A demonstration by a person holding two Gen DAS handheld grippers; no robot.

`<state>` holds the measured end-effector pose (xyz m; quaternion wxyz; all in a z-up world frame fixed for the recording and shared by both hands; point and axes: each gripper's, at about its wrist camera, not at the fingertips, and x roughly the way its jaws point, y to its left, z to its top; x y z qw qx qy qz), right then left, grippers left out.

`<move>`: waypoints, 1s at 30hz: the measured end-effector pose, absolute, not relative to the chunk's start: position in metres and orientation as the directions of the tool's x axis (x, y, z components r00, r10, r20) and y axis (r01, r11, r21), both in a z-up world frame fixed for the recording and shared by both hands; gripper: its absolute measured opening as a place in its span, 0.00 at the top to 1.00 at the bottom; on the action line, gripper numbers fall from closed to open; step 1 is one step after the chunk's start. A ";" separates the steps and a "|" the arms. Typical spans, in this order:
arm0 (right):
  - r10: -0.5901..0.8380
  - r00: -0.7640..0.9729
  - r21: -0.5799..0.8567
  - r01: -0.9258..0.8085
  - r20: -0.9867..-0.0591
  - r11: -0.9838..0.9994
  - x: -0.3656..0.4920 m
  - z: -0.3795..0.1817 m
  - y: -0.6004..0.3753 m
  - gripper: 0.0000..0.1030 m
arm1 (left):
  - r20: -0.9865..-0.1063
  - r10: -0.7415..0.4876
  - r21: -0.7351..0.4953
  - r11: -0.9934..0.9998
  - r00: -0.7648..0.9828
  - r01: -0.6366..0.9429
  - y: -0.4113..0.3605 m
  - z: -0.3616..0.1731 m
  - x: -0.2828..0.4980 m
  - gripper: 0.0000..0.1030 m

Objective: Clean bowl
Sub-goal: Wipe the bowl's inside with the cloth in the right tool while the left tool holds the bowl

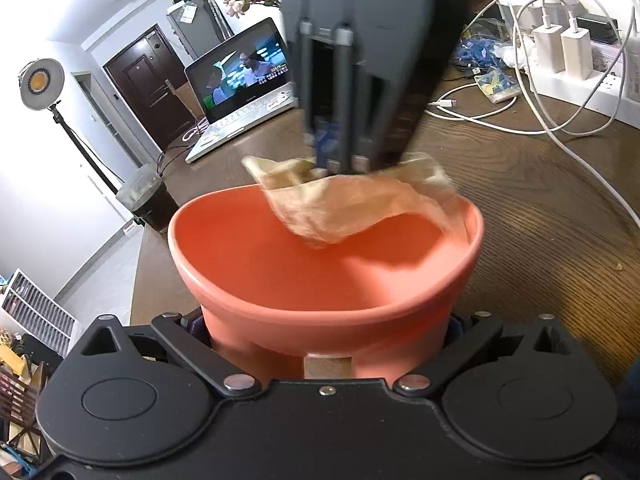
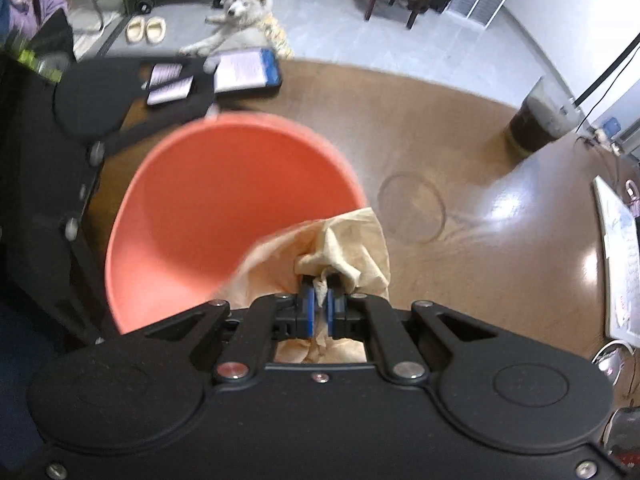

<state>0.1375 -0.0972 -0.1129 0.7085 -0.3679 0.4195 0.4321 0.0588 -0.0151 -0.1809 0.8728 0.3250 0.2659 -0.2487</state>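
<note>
An orange bowl [image 1: 320, 264] fills the middle of the left wrist view, tilted, with my left gripper [image 1: 326, 334] shut on its base from both sides. The right gripper [image 1: 334, 152] comes down from above, pinching a crumpled beige cloth [image 1: 352, 204] that hangs over the bowl's far rim. In the right wrist view the bowl [image 2: 216, 216] lies left of centre with its mouth toward the camera. My right gripper [image 2: 320, 300] has its blue pads shut on the cloth [image 2: 340, 248] at the bowl's lower right rim. The left gripper's body [image 2: 80, 152] wraps the bowl's left side.
The brown wooden table [image 1: 540, 200] carries an open laptop [image 1: 240, 92], a cup of dark drink [image 1: 148, 200], white chargers and cables [image 1: 560, 52], and phones [image 2: 240, 72]. A white dog [image 2: 244, 20] and a seated person [image 2: 28, 0] are on the floor beyond the table's edge.
</note>
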 end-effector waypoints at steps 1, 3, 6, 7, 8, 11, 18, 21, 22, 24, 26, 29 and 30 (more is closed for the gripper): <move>0.302 0.263 -0.150 -0.925 -0.916 0.350 0.134 -0.115 -0.098 0.94 | -0.626 -0.261 0.436 0.664 0.735 0.607 -0.015 -0.181 0.058 0.04; 0.298 0.240 -0.133 -0.932 -0.924 0.338 0.128 -0.118 -0.098 0.94 | -0.625 -0.260 0.439 0.662 0.736 0.607 -0.015 -0.181 0.058 0.04; 0.310 0.206 -0.102 -0.942 -0.928 0.319 0.118 -0.122 -0.094 0.94 | -0.625 -0.259 0.443 0.659 0.736 0.608 -0.017 -0.181 0.058 0.04; 0.320 0.194 -0.090 -0.946 -0.927 0.312 0.114 -0.123 -0.091 0.94 | -0.626 -0.258 0.444 0.658 0.736 0.608 -0.017 -0.181 0.058 0.04; 0.335 0.190 -0.082 -0.947 -0.923 0.311 0.113 -0.122 -0.088 0.94 | -0.627 -0.256 0.445 0.657 0.736 0.608 -0.017 -0.181 0.058 0.04; 0.378 0.180 -0.061 -0.950 -0.908 0.308 0.111 -0.117 -0.079 0.94 | -0.627 -0.254 0.446 0.658 0.736 0.607 -0.018 -0.181 0.058 0.04; 0.394 0.249 -0.118 -0.938 -0.885 0.326 0.128 -0.106 -0.072 0.94 | -0.625 -0.247 0.453 0.659 0.741 0.601 -0.018 -0.181 0.059 0.04; 0.401 0.278 -0.142 -0.931 -0.873 0.335 0.136 -0.101 -0.069 0.94 | -0.622 -0.242 0.456 0.661 0.744 0.596 -0.019 -0.181 0.059 0.04; 0.400 0.286 -0.150 -0.929 -0.871 0.339 0.139 -0.100 -0.069 0.94 | -0.621 -0.239 0.458 0.663 0.747 0.592 -0.020 -0.181 0.059 0.04; 0.388 0.293 -0.158 -0.926 -0.874 0.344 0.144 -0.103 -0.072 0.95 | -0.620 -0.237 0.459 0.663 0.748 0.591 -0.020 -0.181 0.059 0.04; 0.367 0.293 -0.166 -0.926 -0.883 0.340 0.150 -0.109 -0.077 0.95 | -0.620 -0.238 0.460 0.662 0.748 0.592 -0.020 -0.180 0.060 0.04; 0.337 0.279 -0.163 -0.928 -0.899 0.334 0.147 -0.114 -0.087 0.95 | -0.619 -0.240 0.460 0.661 0.748 0.593 -0.021 -0.179 0.059 0.04; 0.329 0.270 -0.157 -0.930 -0.905 0.333 0.145 -0.115 -0.090 0.95 | -0.619 -0.241 0.460 0.660 0.748 0.593 -0.020 -0.180 0.060 0.04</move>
